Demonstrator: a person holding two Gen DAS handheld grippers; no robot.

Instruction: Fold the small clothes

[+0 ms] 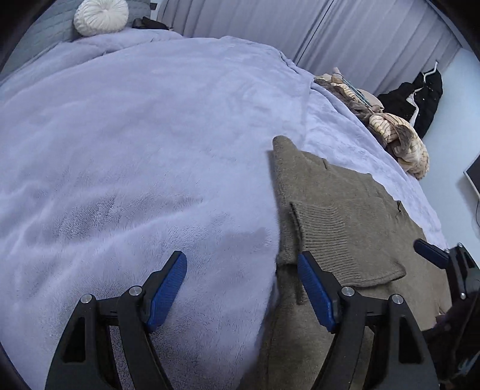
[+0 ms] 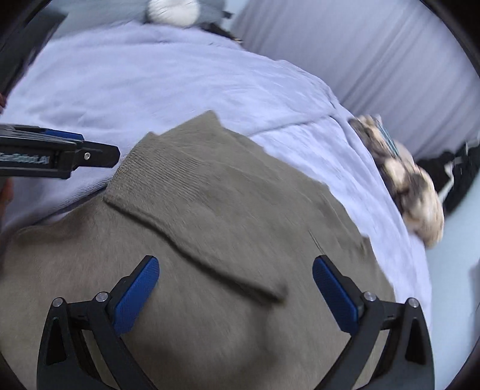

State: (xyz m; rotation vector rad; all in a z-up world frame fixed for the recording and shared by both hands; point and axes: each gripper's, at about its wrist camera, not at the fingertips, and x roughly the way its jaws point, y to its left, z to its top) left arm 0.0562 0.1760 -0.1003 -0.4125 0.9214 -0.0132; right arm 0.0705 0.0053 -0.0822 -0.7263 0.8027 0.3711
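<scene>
Knitwear lay flat on the bed — a taupe sweater (image 1: pixel 345 204) spread over the lilac blanket (image 1: pixel 135 135), with a ribbed part folded across its body. The left gripper (image 1: pixel 243 285) hung above the garment's left edge, its jaws standing well apart and holding nothing: the left blue pad (image 1: pixel 166 289) was over bare blanket, the right pad over the knit beside the ribbed fold, and the sweater's edge ran up between them. Beyond the jaws and to their right, a heap of cream-and-brown clothes (image 1: pixel 399 138) sat at the bed's far side, with dark garments (image 1: pixel 420 96) against the wall past it. Far ahead of the jaws a round white cushion (image 1: pixel 100 16) rested at the head of the bed.

The right gripper (image 2: pixel 235 288) hovered over the middle of the sweater (image 2: pixel 225 195), jaws spread wide and empty, knit fabric showing between and ahead of both pads. The ribbed fold (image 2: pixel 192 207) ran diagonally from just ahead of the jaws toward their left. The view was blurred, so whether the fingertips touched the cloth could not be told. Left of these jaws, the other gripper reached in — it was seen side-on above the sweater's edge.
</scene>
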